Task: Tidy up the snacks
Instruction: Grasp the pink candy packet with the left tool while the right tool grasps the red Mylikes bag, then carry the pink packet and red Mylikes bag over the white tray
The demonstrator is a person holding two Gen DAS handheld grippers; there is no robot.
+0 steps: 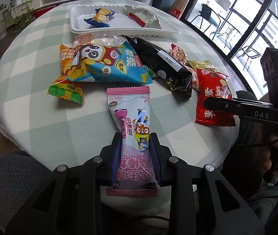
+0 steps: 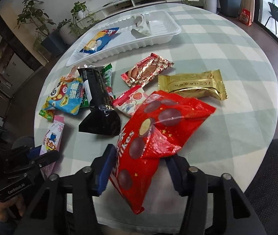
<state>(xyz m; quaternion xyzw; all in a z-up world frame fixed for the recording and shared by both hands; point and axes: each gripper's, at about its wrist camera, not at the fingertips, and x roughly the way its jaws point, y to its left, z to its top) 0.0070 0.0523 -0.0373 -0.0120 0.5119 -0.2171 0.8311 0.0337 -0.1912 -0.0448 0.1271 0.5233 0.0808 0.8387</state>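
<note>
Pink-and-white plastic snack packet with a cartoon character (image 1: 132, 137) is lying near the bench's near edge, and the left hand-held gripper (image 1: 135, 156) is pinching it, its blue pads pressing both sides. The checked green-and-white cloth covering the round bench (image 1: 41, 105) is carrying a loose pile of packets. At the far edge, a white ribbed plastic tray (image 1: 119, 30) is holding a blue-and-yellow packet (image 1: 100, 17) and a crumpled white wrapper (image 1: 144, 16).

Only the right wrist view is showing the right hand-held gripper (image 2: 137, 168) straddling the crinkled red foil bag printed with brown balls (image 2: 154, 135); its jaws are standing partly open, one pad beside the bag, and whether they are pressing it is unclear. That view is also revealing a gold foil packet (image 2: 193, 86) lying fully uncovered toward the right edge.
</note>
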